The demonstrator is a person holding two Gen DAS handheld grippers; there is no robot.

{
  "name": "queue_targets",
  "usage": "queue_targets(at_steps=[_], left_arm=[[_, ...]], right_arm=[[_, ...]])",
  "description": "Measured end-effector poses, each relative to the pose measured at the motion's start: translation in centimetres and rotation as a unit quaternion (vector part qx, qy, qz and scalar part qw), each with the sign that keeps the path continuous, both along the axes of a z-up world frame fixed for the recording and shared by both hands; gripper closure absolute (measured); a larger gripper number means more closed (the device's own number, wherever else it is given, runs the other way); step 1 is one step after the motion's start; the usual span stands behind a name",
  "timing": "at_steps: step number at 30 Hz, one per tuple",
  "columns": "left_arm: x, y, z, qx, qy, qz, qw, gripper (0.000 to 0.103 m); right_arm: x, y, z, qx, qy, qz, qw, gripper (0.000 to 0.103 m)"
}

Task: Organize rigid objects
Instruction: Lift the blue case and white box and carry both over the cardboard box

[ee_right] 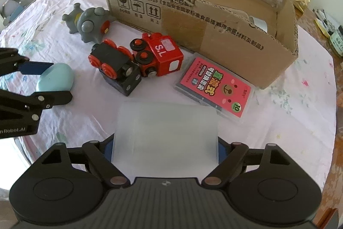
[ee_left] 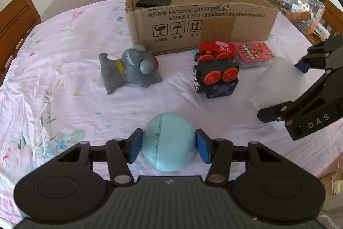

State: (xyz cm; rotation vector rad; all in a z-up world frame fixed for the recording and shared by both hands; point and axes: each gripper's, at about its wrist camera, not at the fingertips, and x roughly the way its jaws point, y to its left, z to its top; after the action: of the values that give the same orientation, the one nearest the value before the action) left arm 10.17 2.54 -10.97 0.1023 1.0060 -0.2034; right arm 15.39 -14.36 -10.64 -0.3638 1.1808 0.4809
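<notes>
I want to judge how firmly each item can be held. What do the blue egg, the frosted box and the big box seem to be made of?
Blue egg: probably hard plastic, matte, with a moulded seam down its middle.
Frosted box: likely translucent plastic; the cloth shows through it only dimly.
Big box: corrugated cardboard, brown, with fluted cut edges and printed symbols.

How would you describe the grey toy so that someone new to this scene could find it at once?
Start at the open cardboard box on the pink floral tablecloth. Just in front of its left corner lies the grey toy, tipped on its side. Unlike the red and black toy trains beside it, it is a rounded grey animal figure with a yellow collar.
</notes>
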Motion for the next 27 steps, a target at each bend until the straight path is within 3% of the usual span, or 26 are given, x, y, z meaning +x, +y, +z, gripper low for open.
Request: queue_targets(at_steps=[7,18,24,27], left_arm=[[0.1,0.6,0.7,-0.003,0.019,-0.025,0.9995,0.051],[0.4,1.2,4.4,0.003,0.0,-0.065,0.9979,0.051],[1.0,1.5,5.8,0.003,-0.011,-0.069,0.9975,0.051],[1.2,1.7,6.2,-0.002,-0.013,-0.061,0.998,0.051]], right_arm=[[0.0,0.1,1.4,-0.002,-0.01,0.014,1.0,0.016],[1.1,-1.0,6.7,0.011,-0.053,0.037,0.998,0.016],[4.4,-1.4,10.6,0.033,-0.099,0.034,0.994,0.016],[6.8,-1.4,11.1,0.04,-0.114,0.026,0.992,0.016]])
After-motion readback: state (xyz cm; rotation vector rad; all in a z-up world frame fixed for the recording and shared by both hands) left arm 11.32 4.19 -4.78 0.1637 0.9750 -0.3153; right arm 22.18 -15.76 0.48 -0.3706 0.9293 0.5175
